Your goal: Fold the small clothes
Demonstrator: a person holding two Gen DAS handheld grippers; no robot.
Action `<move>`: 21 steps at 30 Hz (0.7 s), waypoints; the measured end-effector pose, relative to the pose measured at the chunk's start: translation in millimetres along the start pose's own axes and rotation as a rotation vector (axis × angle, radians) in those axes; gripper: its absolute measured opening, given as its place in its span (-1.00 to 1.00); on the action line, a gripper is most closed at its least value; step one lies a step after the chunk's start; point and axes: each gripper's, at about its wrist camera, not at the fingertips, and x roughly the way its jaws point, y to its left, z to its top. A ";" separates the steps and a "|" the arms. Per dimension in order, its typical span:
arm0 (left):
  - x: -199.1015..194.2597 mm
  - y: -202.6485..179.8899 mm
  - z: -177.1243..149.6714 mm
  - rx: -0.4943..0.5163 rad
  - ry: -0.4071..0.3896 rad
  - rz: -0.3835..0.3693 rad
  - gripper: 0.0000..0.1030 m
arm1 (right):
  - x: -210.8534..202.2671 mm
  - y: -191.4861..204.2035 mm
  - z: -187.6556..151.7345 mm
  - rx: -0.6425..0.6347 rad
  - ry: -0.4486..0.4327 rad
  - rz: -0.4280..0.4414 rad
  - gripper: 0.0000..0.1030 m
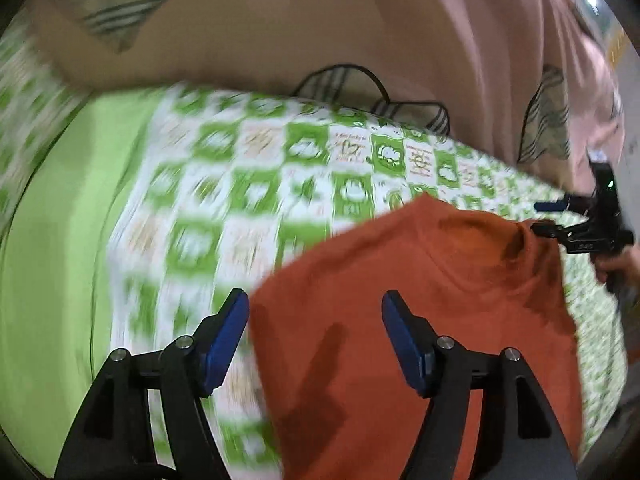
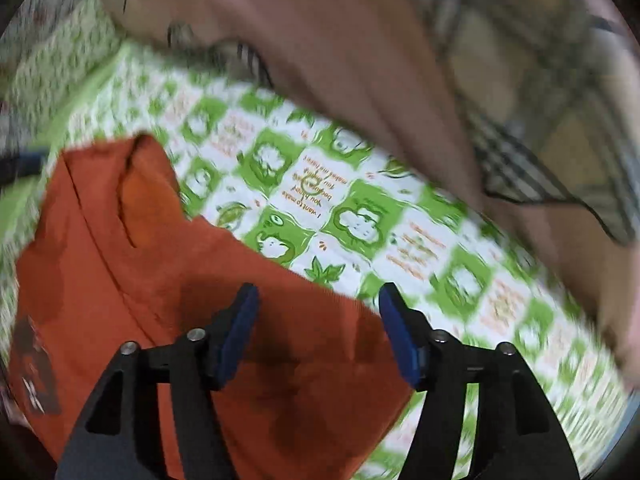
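A small rust-orange shirt [image 1: 420, 320] lies flat on a green-and-white patterned bedsheet [image 1: 240, 168]. My left gripper [image 1: 316, 320] is open, its blue pads straddling the shirt's left edge just above the cloth. My right gripper [image 2: 318, 320] is open over the shirt's [image 2: 160, 280] right edge. The right gripper also shows in the left wrist view [image 1: 560, 220], open at the shirt's collar corner. The shirt's collar [image 2: 140, 192] points away; a dark print [image 2: 32, 368] shows at the lower left.
A pink blanket with plaid patches [image 1: 360, 40] is bunched along the far side of the bed. A plain lime-green strip of sheet [image 1: 60, 240] runs at the left. The blanket fills the upper right of the right wrist view [image 2: 480, 80].
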 end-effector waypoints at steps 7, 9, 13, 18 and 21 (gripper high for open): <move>74.4 -22.1 24.2 0.220 0.174 0.087 0.35 | 39.6 17.1 4.6 -0.143 0.146 0.028 -0.88; 69.8 -33.9 19.7 0.289 0.145 0.081 -0.23 | 33.2 23.3 2.6 -0.130 0.124 0.020 -0.89; 44.3 -41.2 21.1 0.305 0.067 0.104 -0.89 | -11.6 18.5 -4.1 -0.041 -0.060 -0.101 -0.90; 49.3 -20.3 29.0 0.184 0.022 0.164 -0.89 | -27.5 -18.4 -17.5 0.248 -0.193 -0.125 -0.91; 64.6 -8.4 32.2 0.117 0.039 0.187 -0.88 | 6.8 -17.0 -16.4 0.292 -0.138 -0.161 -0.90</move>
